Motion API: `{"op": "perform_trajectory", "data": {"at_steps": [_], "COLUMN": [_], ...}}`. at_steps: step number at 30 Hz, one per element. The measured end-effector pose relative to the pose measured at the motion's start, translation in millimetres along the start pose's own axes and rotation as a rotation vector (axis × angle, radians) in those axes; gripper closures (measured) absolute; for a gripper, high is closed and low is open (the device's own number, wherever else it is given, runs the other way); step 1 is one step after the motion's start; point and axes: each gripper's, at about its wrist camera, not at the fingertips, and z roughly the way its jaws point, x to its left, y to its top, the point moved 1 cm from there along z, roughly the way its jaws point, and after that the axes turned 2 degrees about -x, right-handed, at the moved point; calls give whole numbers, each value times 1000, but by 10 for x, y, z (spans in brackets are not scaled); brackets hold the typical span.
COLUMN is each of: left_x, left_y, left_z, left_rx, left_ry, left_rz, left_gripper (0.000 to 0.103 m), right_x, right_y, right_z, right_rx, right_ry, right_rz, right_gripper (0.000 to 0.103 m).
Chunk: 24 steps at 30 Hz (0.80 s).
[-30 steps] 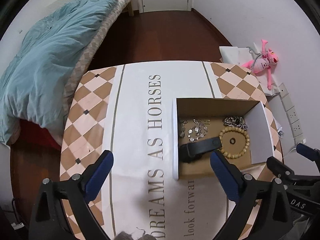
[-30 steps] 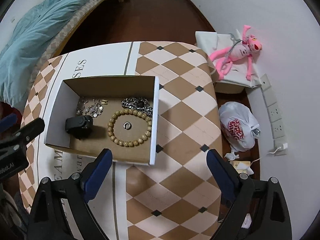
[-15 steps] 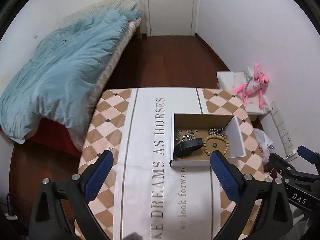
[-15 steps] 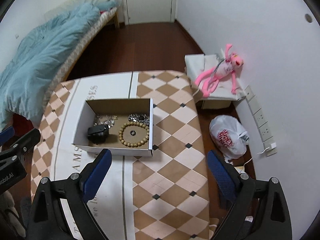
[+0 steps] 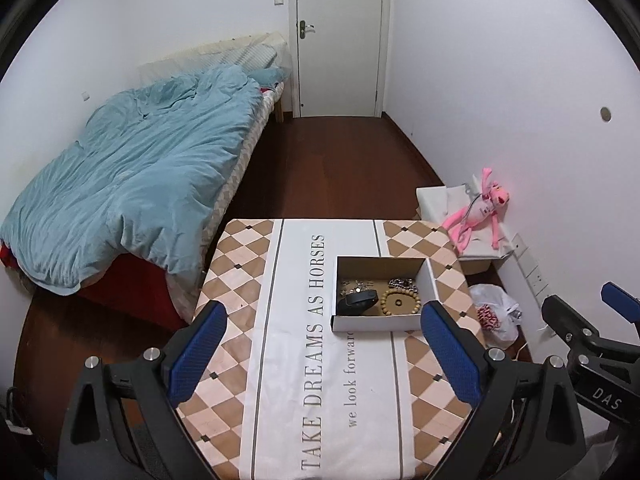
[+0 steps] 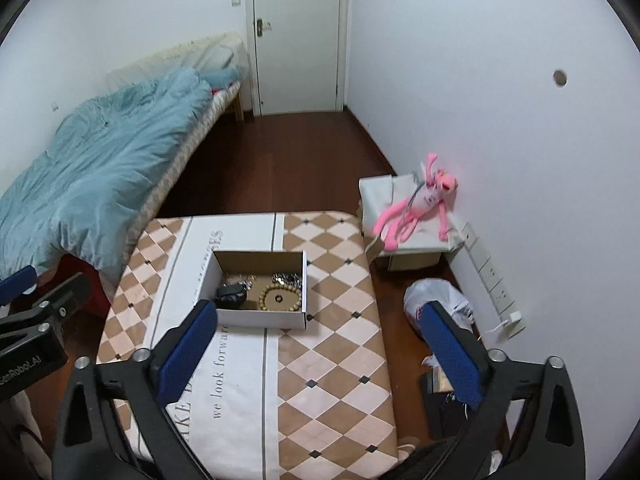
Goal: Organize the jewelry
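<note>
The open box [image 5: 380,322], holding a bead bracelet [image 5: 400,301], chains and a black item, is seen mid-bench [image 5: 280,360], clear of every edge. Left gripper [image 5: 324,354] and right gripper [image 6: 318,350] are held wide, empty, above; the right jaws have just been opening.

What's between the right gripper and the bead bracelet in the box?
Nothing visible. The right gripper hangs open and empty above the table; the cardboard box is open-topped, with the wooden bead bracelet lying uncovered beside the black item.
</note>
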Motion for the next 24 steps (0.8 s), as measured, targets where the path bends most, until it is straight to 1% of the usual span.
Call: {"op": "perform_trajectory", "data": {"at_steps": [4,8,13,15,20,24], "left_x": [9,-5,-11,-23,-73,-103], "left_y": [-18,-41,-39,-25,48,154], "left_z": [-161,-257,-269,-245,-76,33], "left_rx": [-6,-7,6,16,75,86], "left_ry": [-4,-11,-8,-1,3,8], "left_rz": [-1,7,4,9,23,32], "left_gripper": [4,4,4,4,4,4], "right_x": [11,12,-18,-50,-89,-75], "right_y": [20,40,43,68,176,303], "right_z": [-228,-351,-384,-348,-163,0], "right_rx": [-29,-40,-30,-24,12,30], "right_ry": [8,14,9,1,-9,-14], "right_rz": [1,2,6,7,9,0], "right_gripper": [0,0,0,0,0,0]}}
